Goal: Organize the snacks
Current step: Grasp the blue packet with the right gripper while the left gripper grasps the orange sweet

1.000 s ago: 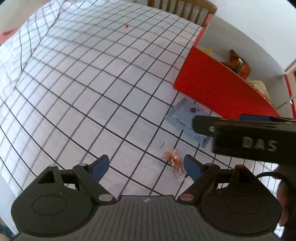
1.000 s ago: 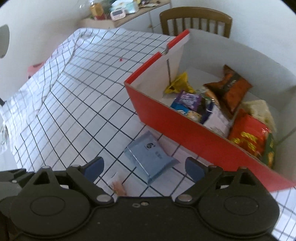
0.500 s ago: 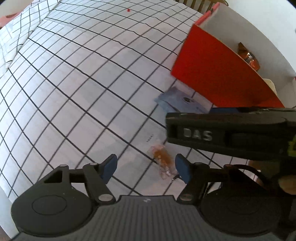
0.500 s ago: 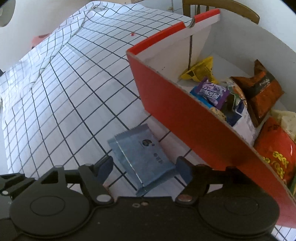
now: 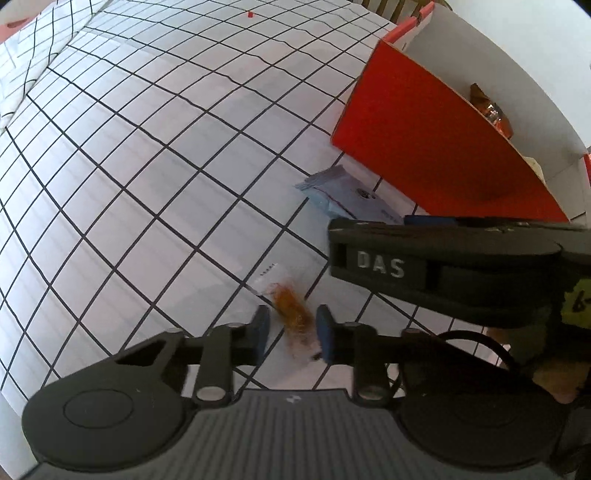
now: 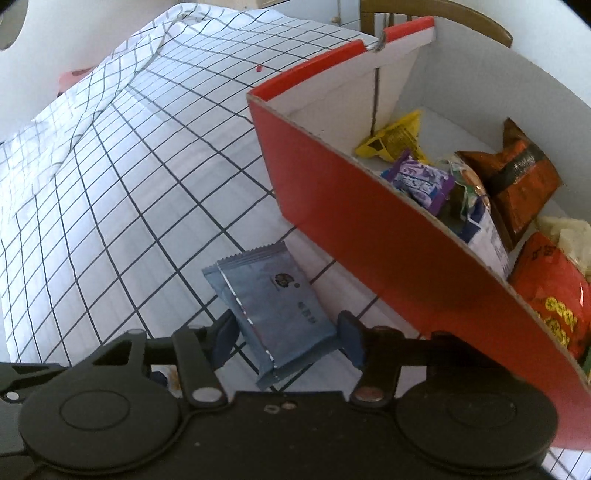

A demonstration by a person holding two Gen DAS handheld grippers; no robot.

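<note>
A small clear packet with an orange snack (image 5: 293, 314) lies on the checked tablecloth between the fingers of my left gripper (image 5: 290, 328); the jaws stand close on both sides of it, with a small gap still showing. A pale blue snack packet (image 6: 271, 301) lies on the cloth beside the red box (image 6: 369, 243); my right gripper (image 6: 288, 338) straddles its near end, jaws open and apart from it. The blue packet also shows in the left wrist view (image 5: 351, 199). The box holds several snack bags (image 6: 517, 184).
The right gripper's black body (image 5: 443, 266) crosses the right side of the left wrist view, close to my left gripper. A wooden chair (image 6: 436, 18) stands behind the box. The checked tablecloth (image 5: 147, 147) stretches to the left and far side.
Both grippers moved down and forward onto their packets. The left jaws narrowed around the orange snack packet; the right jaws narrowed around the blue packet's end.
</note>
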